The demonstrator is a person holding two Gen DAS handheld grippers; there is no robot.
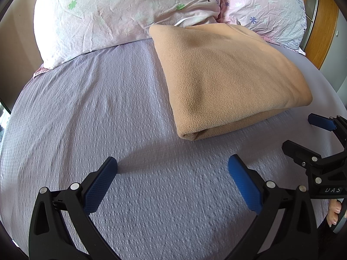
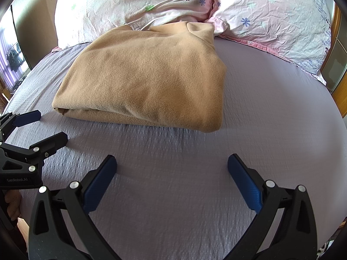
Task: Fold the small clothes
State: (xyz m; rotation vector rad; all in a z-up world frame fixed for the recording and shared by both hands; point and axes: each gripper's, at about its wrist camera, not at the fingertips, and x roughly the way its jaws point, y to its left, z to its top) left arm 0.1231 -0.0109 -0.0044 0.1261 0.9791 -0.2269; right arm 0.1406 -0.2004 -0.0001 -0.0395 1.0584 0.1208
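Observation:
A tan fleece garment (image 1: 225,80) lies folded into a thick rectangle on the lilac bed sheet (image 1: 97,112), its far end against the pillows. It also shows in the right wrist view (image 2: 147,78). My left gripper (image 1: 172,166) is open and empty, above bare sheet in front of and left of the garment. My right gripper (image 2: 172,164) is open and empty, above bare sheet in front of the garment. Each gripper shows in the other's view: the right gripper (image 1: 303,134) at the right edge, the left gripper (image 2: 45,127) at the left edge, both with jaws apart.
Two pink flowered pillows (image 1: 104,15) (image 2: 271,15) lie across the head of the bed. A wooden headboard or door frame (image 1: 325,28) stands at the far right. The bed's left edge (image 2: 21,82) drops to a wall and window.

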